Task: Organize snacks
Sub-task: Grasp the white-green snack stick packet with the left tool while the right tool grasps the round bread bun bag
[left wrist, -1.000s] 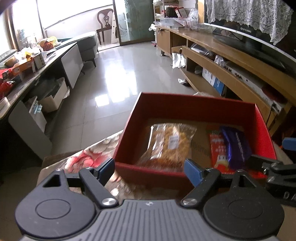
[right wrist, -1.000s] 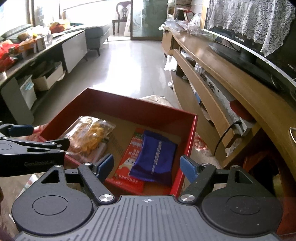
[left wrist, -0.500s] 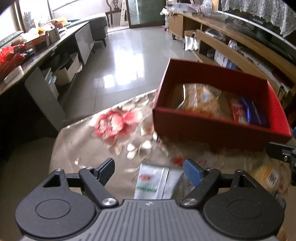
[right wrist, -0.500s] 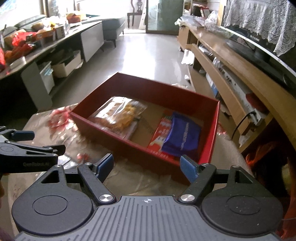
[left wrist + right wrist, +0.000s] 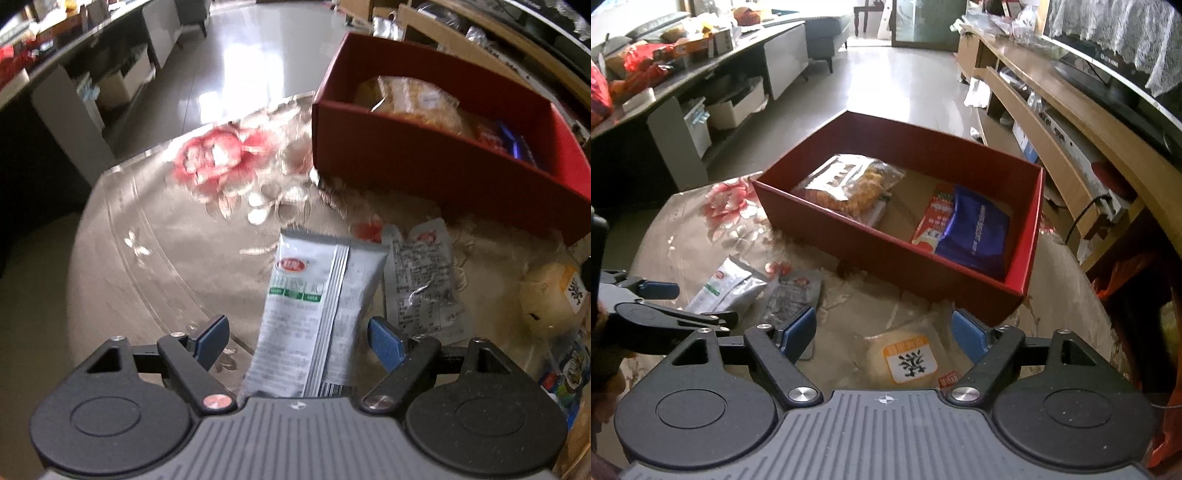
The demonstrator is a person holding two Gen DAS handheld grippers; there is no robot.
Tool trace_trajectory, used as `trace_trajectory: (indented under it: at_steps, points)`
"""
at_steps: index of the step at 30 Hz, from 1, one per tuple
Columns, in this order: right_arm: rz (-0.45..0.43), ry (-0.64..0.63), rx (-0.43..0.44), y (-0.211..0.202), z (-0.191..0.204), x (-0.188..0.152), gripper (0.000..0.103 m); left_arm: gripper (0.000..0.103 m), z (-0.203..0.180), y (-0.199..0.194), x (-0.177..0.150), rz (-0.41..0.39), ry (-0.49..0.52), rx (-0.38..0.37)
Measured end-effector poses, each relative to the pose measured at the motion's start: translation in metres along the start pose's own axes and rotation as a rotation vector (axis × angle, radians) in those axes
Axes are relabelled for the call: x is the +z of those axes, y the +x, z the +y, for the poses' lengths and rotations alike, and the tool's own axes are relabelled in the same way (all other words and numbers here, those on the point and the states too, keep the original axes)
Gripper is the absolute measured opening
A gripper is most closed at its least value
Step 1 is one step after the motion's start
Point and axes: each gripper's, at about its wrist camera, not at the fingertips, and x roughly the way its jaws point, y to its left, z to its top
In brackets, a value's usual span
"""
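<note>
The left gripper [image 5: 297,341] has its jaws spread wide around a silver and green packet [image 5: 314,314], which lies flat on the flowered cloth [image 5: 147,240] in the lower middle of the left wrist view; nothing is gripped. The right gripper [image 5: 884,330] is also wide and empty, with a pale yellow pack [image 5: 905,360] in the lower middle of its view between its fingers. A grey wrapper [image 5: 421,280] lies just beside the silver packet. The red box [image 5: 886,254] in the middle of the right view already holds 3 snacks.

The silver packet looks light, thin and slick, likely to buckle if pinched flat. Pinching 1 long edge near the middle seems safest. The yellow pack looks soft and squashy, so a gentle squeeze across its width.
</note>
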Motion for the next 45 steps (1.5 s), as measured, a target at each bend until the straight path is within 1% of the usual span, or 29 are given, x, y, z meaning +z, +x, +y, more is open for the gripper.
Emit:
trace_trajectory:
  at_steps: [1, 2, 5, 6, 8, 12, 16, 18, 20, 22, 25, 28, 31, 33, 35, 37, 39, 40, 41, 43, 45]
  points:
    - [0.007, 0.006, -0.003, 0.001, -0.003, -0.001, 0.085, 0.083, 0.001, 0.004, 0.000, 0.020, -0.016, -0.010]
    - [0.013, 0.013, -0.008, 0.003, -0.006, -0.001, 0.086, 0.082, 0.001, 0.005, -0.001, 0.022, -0.025, -0.013]
    - [0.039, 0.042, -0.030, 0.009, -0.019, -0.004, 0.086, 0.063, -0.003, 0.000, -0.003, 0.014, -0.007, -0.017]
    - [0.049, 0.050, -0.037, 0.012, -0.023, -0.005, 0.086, 0.058, -0.005, -0.002, -0.003, 0.012, -0.003, -0.017]
    - [0.071, 0.066, -0.042, 0.017, -0.030, -0.006, 0.086, 0.055, -0.006, -0.004, -0.005, 0.015, -0.008, -0.036]
    - [0.113, 0.095, -0.023, 0.026, -0.036, -0.010, 0.086, 0.050, -0.010, -0.010, -0.008, 0.014, 0.004, -0.057]
    - [0.171, 0.163, 0.002, 0.038, -0.041, -0.012, 0.087, 0.050, -0.012, -0.014, -0.011, 0.022, 0.012, -0.080]
    - [0.210, 0.208, 0.031, 0.045, -0.043, -0.014, 0.087, 0.050, -0.012, -0.015, -0.013, 0.026, 0.016, -0.089]
    - [0.242, 0.226, 0.046, 0.051, -0.042, -0.017, 0.089, 0.050, -0.011, -0.014, -0.014, 0.027, 0.019, -0.096]
    - [0.251, 0.233, 0.056, 0.058, -0.040, -0.016, 0.090, 0.050, -0.010, -0.014, -0.014, 0.032, 0.014, -0.105]
    - [0.252, 0.190, 0.050, 0.069, -0.030, -0.009, 0.092, 0.051, -0.009, -0.013, -0.014, 0.034, 0.016, -0.114]
    - [0.253, 0.153, 0.035, 0.078, -0.022, -0.005, 0.097, 0.052, -0.009, -0.013, -0.014, 0.033, 0.016, -0.116]
    - [0.266, 0.098, 0.016, 0.088, -0.013, -0.005, 0.098, 0.056, -0.010, -0.012, -0.014, 0.033, 0.032, -0.112]
    - [0.277, 0.066, 0.016, 0.092, -0.009, -0.006, 0.098, 0.062, -0.010, -0.011, -0.013, 0.039, 0.029, -0.125]
    - [0.297, 0.045, 0.028, 0.094, -0.008, -0.007, 0.098, 0.064, -0.010, -0.011, -0.013, 0.039, 0.032, -0.126]
    - [0.302, 0.009, 0.030, 0.095, -0.005, -0.011, 0.098, 0.069, -0.013, -0.010, -0.015, 0.041, 0.054, -0.117]
    - [0.300, -0.061, 0.025, 0.092, 0.003, -0.015, 0.096, 0.069, -0.016, -0.009, -0.016, 0.039, 0.061, -0.101]
    - [0.298, -0.083, 0.021, 0.091, 0.007, -0.017, 0.091, 0.069, -0.017, -0.009, -0.017, 0.038, 0.064, -0.091]
    - [0.287, -0.098, 0.022, 0.087, 0.011, -0.019, 0.082, 0.068, -0.018, -0.010, -0.017, 0.039, 0.062, -0.084]
    - [0.282, -0.113, 0.046, 0.080, 0.017, -0.019, 0.069, 0.063, -0.017, -0.011, -0.017, 0.042, 0.050, -0.087]
    - [0.274, -0.121, 0.041, 0.073, 0.019, -0.021, 0.066, 0.062, -0.016, -0.015, -0.018, 0.037, 0.042, -0.091]
